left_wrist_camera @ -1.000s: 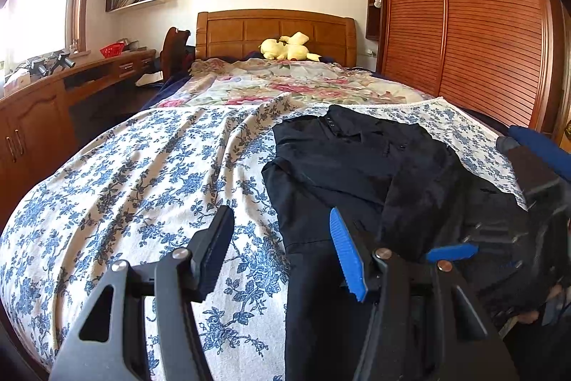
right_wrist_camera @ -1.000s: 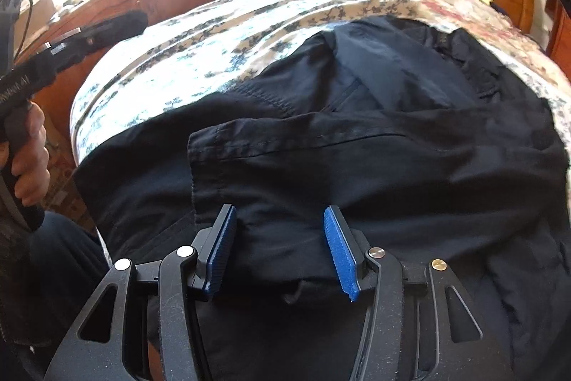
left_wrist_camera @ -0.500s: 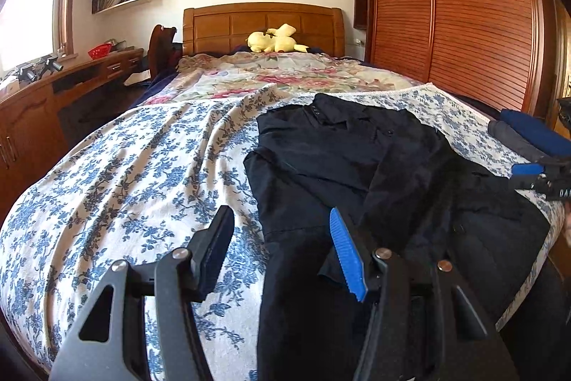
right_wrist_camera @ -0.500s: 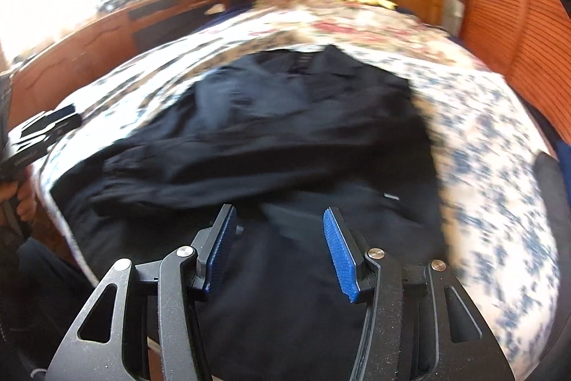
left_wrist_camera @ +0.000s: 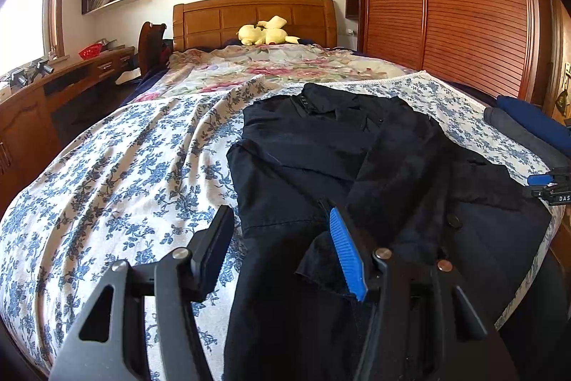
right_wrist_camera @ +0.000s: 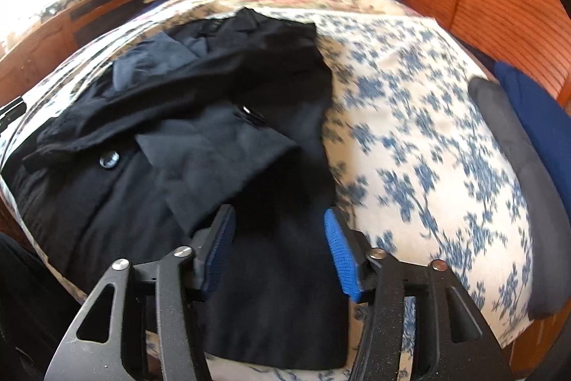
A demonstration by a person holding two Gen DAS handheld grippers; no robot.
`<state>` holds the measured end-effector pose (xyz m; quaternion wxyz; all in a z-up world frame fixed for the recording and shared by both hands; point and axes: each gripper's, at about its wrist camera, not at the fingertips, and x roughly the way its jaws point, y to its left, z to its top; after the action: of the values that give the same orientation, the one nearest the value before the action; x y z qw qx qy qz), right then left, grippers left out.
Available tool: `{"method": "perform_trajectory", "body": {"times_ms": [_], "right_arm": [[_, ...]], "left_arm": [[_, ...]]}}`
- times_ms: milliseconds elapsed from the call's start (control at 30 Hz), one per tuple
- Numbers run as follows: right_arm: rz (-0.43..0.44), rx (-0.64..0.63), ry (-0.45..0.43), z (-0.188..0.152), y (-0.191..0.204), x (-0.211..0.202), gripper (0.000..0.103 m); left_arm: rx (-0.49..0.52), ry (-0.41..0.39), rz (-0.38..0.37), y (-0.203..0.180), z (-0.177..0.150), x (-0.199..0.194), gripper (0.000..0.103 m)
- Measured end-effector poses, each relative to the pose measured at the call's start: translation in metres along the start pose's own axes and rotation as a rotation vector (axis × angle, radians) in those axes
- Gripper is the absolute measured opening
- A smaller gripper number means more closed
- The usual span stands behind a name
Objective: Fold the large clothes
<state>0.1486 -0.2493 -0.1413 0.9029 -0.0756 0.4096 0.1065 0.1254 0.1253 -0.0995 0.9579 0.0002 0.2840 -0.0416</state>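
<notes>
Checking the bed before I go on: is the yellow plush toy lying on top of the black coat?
No, the yellow plush toy lies by the headboard, far from the black coat.

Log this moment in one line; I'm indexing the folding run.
garment: black coat on floral bedspread, partly folded | left hand-held gripper: open, empty | right hand-held gripper: opening, empty

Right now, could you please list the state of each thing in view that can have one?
Black coat: spread on the bed, sleeves folded in across its front, not yet folded up.
Left hand-held gripper: open, nothing gripped.
Right hand-held gripper: jaws opening over the coat's hem, empty.
Floral bedspread: laid out, wrinkled.
Wardrobe doors: closed.
Folded clothes: stacked at the bed's edge.
</notes>
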Motion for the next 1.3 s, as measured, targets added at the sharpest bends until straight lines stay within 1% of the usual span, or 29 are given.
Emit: {"method": "perform_trajectory", "body": {"times_ms": [167,300,500,667,700,733,900,1000,1100,1200,1300], "right_arm": [[-0.006,0.018,0.036,-0.012,-0.011,0.007,0.060],[0.018,0.030,0.056,-0.022,-0.017,0.010,0.061],[0.051,0.019,0.051,-0.032,-0.021,0.000,0.061],[0.066,-0.016,0.041,-0.040,-0.016,-0.004,0.061],[0.070,-0.018,0.037,-0.041,-0.017,-0.004,0.061],[0.073,-0.018,0.034,-0.042,-0.017,-0.003,0.061],[0.103,0.008,0.020,-0.045,-0.023,-0.003,0.061],[0.113,0.011,0.017,-0.046,-0.023,-0.003,0.062],[0.132,0.011,0.018,-0.045,-0.024,-0.003,0.062],[0.173,0.019,0.011,-0.044,-0.024,-0.005,0.061],[0.201,0.019,-0.005,-0.045,-0.021,-0.011,0.053]], "left_arm": [[-0.010,0.030,0.006,-0.005,-0.008,0.000,0.055],[-0.030,0.047,0.012,-0.007,-0.014,-0.012,0.055],[-0.047,0.073,0.039,-0.003,-0.027,-0.037,0.055],[-0.059,0.134,0.057,0.005,-0.040,-0.045,0.055],[-0.056,0.141,0.057,0.006,-0.042,-0.046,0.054],[-0.054,0.145,0.056,0.006,-0.043,-0.047,0.048],[-0.058,0.166,0.053,0.006,-0.045,-0.048,0.041],[-0.055,0.174,0.064,0.006,-0.044,-0.046,0.041],[-0.077,0.213,0.083,0.012,-0.045,-0.039,0.041],[-0.074,0.241,0.089,0.014,-0.047,-0.036,0.041],[-0.071,0.261,0.076,0.015,-0.051,-0.036,0.039]]}}
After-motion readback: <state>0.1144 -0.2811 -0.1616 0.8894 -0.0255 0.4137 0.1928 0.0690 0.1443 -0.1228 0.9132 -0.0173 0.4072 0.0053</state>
